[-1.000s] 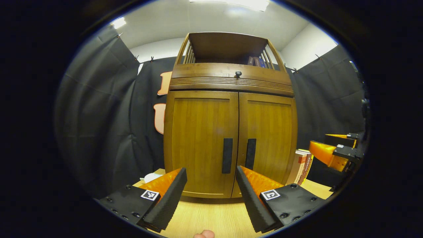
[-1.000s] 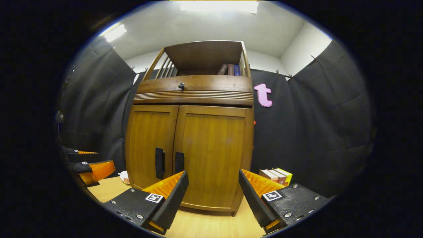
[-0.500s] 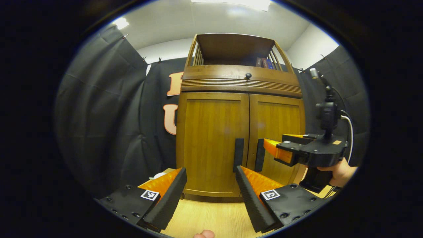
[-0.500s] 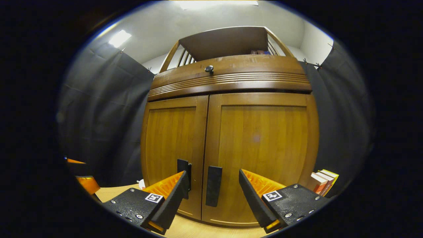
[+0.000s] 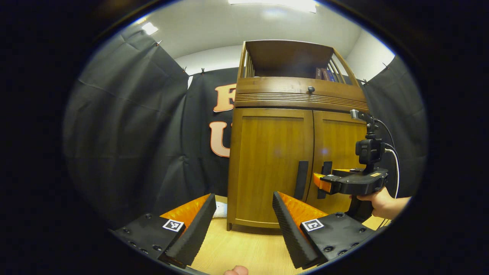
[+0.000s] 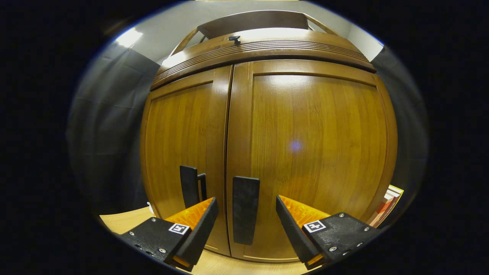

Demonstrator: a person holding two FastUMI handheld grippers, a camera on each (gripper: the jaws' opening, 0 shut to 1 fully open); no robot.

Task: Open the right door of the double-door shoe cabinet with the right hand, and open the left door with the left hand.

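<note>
The wooden shoe cabinet (image 5: 298,114) stands on the table with both doors closed. In the left gripper view my left gripper (image 5: 244,204) is open and well short of the left door (image 5: 271,164) and its dark handle (image 5: 301,179). Farther off, a hand (image 5: 382,202) holds my right gripper (image 5: 318,181) up against the right door's handle (image 5: 326,179). In the right gripper view my right gripper (image 6: 246,204) is open close to the right door (image 6: 313,152). The right handle (image 6: 245,210) stands between its fingers, untouched. The left handle (image 6: 190,186) lies to the left.
The cabinet rests on a light wooden table (image 5: 244,248). A small white object (image 5: 221,210) lies by its left foot. Books (image 6: 387,202) stand at its right side, and more books (image 5: 324,73) sit in the top shelf. A drawer knob (image 5: 311,89) is above the doors.
My right gripper has moved forward to the cabinet until the right handle sits between its open fingers. The cabinet has slid rightward in the left gripper view. Both doors stay closed.
</note>
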